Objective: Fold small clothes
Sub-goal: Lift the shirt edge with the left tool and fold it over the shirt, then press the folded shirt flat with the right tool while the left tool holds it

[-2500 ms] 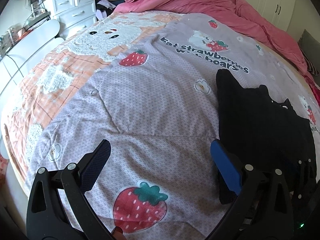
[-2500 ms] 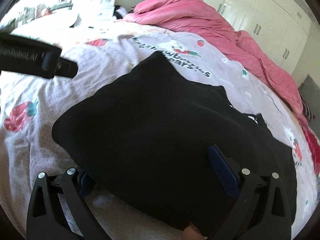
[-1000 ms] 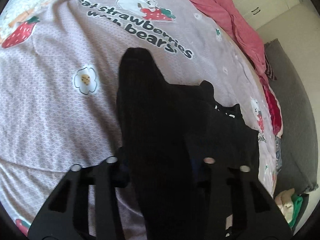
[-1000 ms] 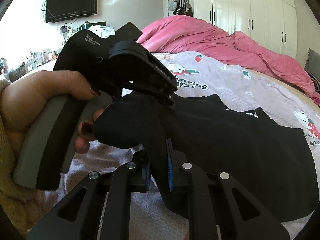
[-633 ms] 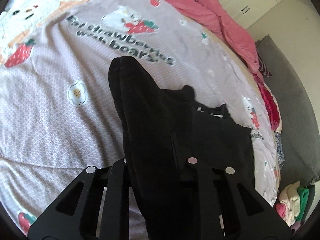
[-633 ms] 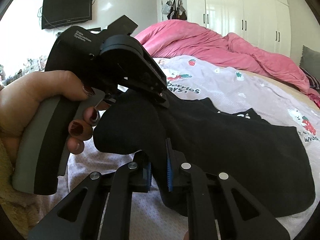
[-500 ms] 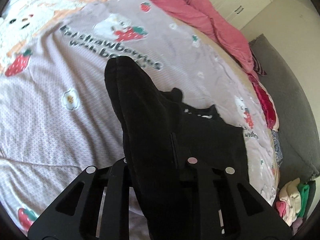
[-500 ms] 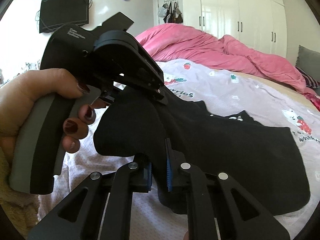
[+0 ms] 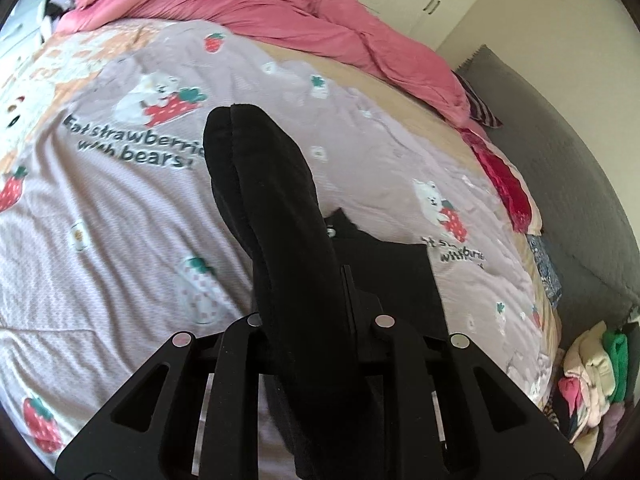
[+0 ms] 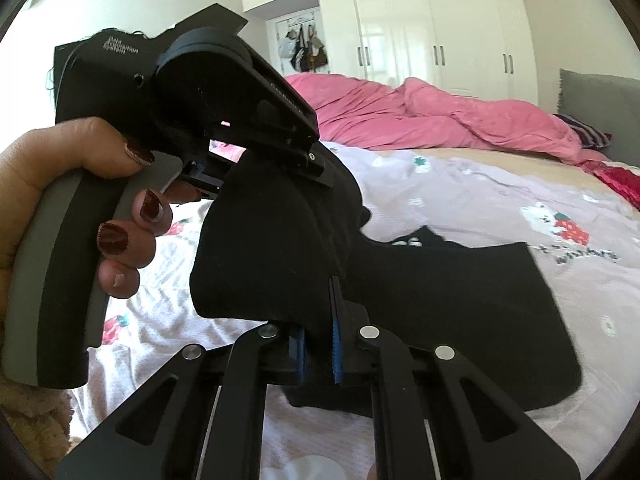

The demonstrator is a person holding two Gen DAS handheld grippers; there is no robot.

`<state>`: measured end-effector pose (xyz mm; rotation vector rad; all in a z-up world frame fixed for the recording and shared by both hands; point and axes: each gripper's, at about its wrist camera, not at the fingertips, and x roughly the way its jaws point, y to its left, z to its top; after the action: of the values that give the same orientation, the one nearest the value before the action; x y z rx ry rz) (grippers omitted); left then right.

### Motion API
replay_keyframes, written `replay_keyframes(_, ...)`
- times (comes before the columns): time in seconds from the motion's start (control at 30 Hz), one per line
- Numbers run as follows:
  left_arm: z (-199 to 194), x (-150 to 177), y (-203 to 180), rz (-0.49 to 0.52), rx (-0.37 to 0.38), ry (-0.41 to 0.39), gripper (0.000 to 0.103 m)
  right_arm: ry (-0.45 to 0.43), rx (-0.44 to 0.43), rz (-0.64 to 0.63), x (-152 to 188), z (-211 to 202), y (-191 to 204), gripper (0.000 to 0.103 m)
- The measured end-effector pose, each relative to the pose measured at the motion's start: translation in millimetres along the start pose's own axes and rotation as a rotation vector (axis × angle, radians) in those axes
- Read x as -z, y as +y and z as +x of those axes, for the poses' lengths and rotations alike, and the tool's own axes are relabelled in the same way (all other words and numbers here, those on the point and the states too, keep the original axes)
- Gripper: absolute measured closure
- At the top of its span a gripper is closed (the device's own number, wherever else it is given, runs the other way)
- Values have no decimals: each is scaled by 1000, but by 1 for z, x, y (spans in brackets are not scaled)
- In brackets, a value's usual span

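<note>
A big bed (image 9: 120,240) with a purple strawberry-and-bear cover fills the room, and a pink blanket (image 9: 280,12) is bunched up at its far end. A black piece of clothing (image 10: 460,304) lies partly on the cover, with one end lifted up off the bed. The left gripper (image 9: 320,320), held in a hand (image 10: 60,200) with dark red nails, and the right gripper (image 10: 318,344) each have their fingers clenched on that lifted black cloth, close beside each other.
</note>
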<state>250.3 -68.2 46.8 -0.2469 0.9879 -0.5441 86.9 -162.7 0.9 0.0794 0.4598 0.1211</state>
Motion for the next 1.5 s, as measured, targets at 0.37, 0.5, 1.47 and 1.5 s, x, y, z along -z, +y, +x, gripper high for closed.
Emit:
replay_keyframes(0.37,31,7,-56,72,-4,50,92,6,15,109,12,-11,-49,95)
replay_keyframes(0.5,43,10,-70,85,-1,67,92,13,21,141,17,-13,-65,95)
replay_keyframes(1.47,102,26,-106,54,143,139,38,188,0,542,80,-3,-176,80)
replay_keyframes(1.5,97,26,-104,55,140,120,38,192,-31,575,82,-5,-182,79)
